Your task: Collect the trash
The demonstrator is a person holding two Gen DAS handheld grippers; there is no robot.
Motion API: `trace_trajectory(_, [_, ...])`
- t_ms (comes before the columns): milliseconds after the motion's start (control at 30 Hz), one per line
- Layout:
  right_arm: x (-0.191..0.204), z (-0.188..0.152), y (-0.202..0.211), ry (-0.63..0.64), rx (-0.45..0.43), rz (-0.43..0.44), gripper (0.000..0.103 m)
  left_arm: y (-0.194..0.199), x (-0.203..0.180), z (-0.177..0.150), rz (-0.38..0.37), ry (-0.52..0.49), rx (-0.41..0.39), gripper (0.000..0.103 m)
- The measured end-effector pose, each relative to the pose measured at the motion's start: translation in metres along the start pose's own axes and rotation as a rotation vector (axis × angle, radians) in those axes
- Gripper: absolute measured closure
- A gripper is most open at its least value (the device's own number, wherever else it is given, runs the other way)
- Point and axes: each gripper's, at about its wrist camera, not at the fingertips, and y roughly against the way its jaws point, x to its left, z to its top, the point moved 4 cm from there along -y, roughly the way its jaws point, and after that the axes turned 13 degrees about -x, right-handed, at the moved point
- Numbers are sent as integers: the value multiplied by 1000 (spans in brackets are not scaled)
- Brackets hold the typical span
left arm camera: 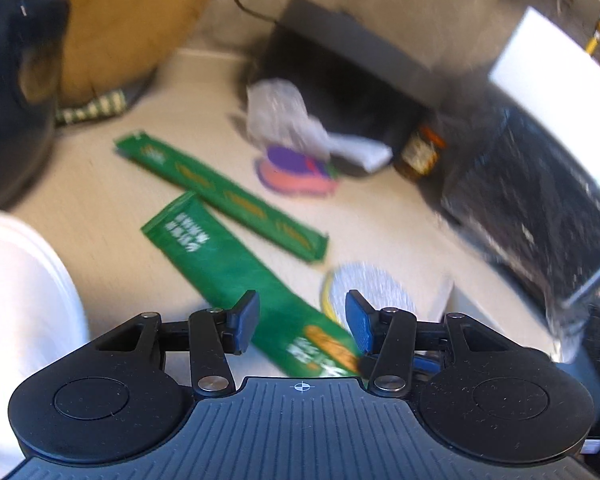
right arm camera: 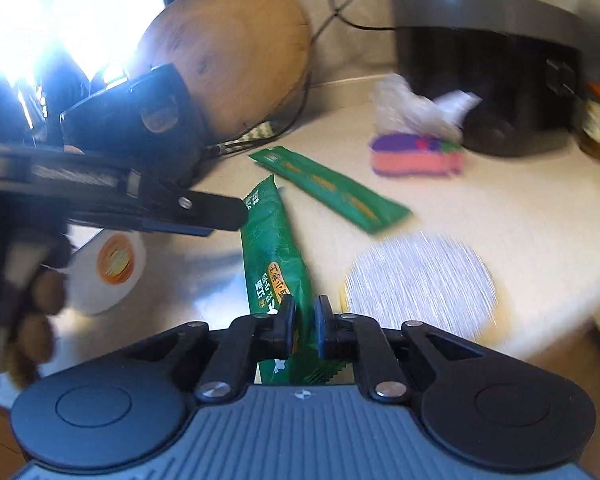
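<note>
Pinching green wrapper (right arm camera: 274, 248) in right gripper (right arm camera: 303, 322) (left gripper (left arm camera: 302, 322) gaping)

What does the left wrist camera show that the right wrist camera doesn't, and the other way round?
Only the left wrist view: the open left gripper above the nearer green wrapper, a black mesh basket at the right and a white container rim at the left.

Only the right wrist view: the right gripper shut on that wrapper's near end, a white lid with an orange label, and a person's fingers at the left edge.

Both: two green wrappers, the second lying farther back, the round silver lid, the purple-pink sponge, the wooden board and the black appliance.
</note>
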Motion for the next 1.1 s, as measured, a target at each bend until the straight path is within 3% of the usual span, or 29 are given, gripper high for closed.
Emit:
trace_trajectory(100, [1,-22,25,-42,-3,-8,92,-5,-4,-18,-8,-3,35,51])
trace_trajectory(233, [17,-44,43,-80,14,61,92,-9,-12,-33,0,-17,55,51])
trace_trajectory(367, [38,-50,53,-49,-6,118,87,-4,-33,-43,20,-163,71,51])
trace_trajectory(467, [46,-47,55,40,-52,79,62,6,-42,-51,99,-341,55,50])
trace_trajectory(533, [43,-42,61,99,-120,10,31,11,-42,-56,161,-443,31,50])
trace_trajectory(567, [39,-38,64,115,-157,-30,26,11,-42,-58,178,-468,20,50])
trace_trajectory(700, [18,-29,63,132,-202,-127,24,5,-41,-56,130,-389,40,51])
trace_trajectory(933, [-36,-22,73,5,-253,-246,22,-18,-48,-64,174,-563,58,44])
trace_trajectory(1100, [-70,-29,68,-111,-252,-280,22,-37,-51,-54,108,-540,35,54])
